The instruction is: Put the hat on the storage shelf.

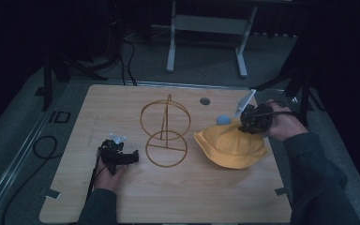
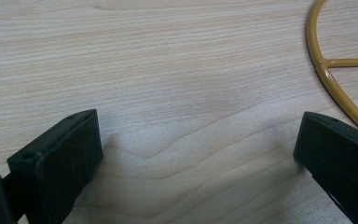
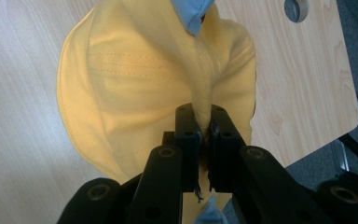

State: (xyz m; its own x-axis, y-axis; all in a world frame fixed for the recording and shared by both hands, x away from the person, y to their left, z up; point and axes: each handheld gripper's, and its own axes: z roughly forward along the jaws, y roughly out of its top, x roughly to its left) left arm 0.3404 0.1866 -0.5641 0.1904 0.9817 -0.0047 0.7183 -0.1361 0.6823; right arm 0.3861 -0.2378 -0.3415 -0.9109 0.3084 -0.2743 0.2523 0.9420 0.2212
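— While the right gripper [image 3: 204, 133] is pinching a fold of the hat [image 1: 229, 143], what step is that, would you say?

— Picking it up, I'd judge. Its jaws are clamped together on the yellow cloth, and the hat is lying at the right side of the table [image 1: 122, 197], just beside the stand [image 1: 165, 131].

— And the left gripper [image 1: 133, 157]?

— It is resting low over bare wood, jaws wide apart, holding nothing, near the stand's base ring.

— What is the next move asking for?

— Probably lifting the hat clear and carrying it over the stand's upright ring, opening the crown to settle on it.

— Anything getting in the way?

— The wire stand looks light and may tip; the left gripper could steady it. A blue piece [image 1: 223, 120] is sitting by the hat.
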